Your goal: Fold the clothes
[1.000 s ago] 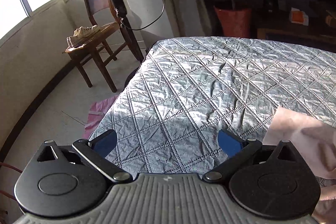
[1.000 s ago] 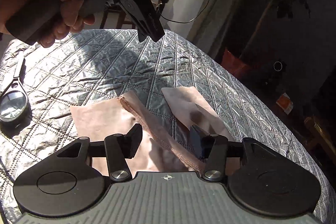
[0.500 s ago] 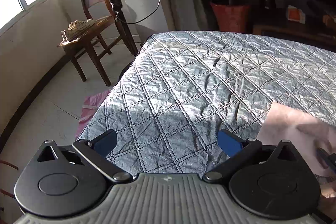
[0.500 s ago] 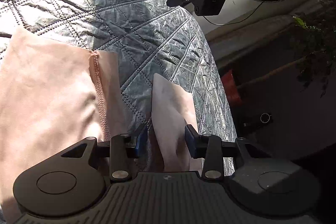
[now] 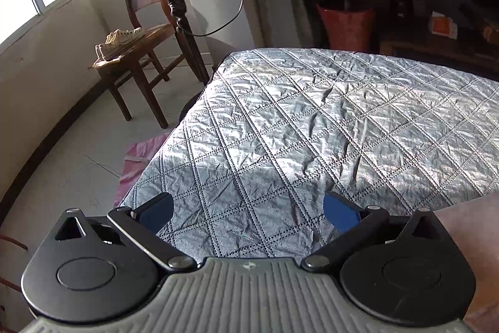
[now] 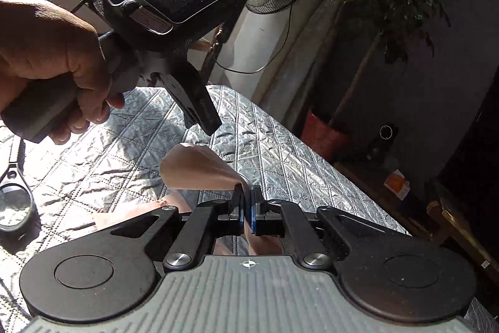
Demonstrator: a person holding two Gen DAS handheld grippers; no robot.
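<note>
— Pink cloth: where does it sit, and what have you got of it?

— Your right gripper [image 6: 246, 208] has its fingers pinched nearly together on one end of the pink garment [image 6: 193, 167]. That end is lifted off the quilted bed cover [image 6: 274, 152]; the rest trails down below the fingers onto the cover.

— And your left?

— Left gripper [image 5: 248, 213] is spread wide, nothing between the fingers, hanging over bare quilt near the bed's edge. Garment shows only at the far right of that view [image 5: 467, 214]. From the right wrist you see your left hand [image 6: 53, 64] holding that tool above the bed.

— Progress?

— Early, by my reading. One end raised, no finished fold visible. Still to do: carry that end across, lay it flat, then further folds. How the lower garment lies, I cannot tell.
</note>
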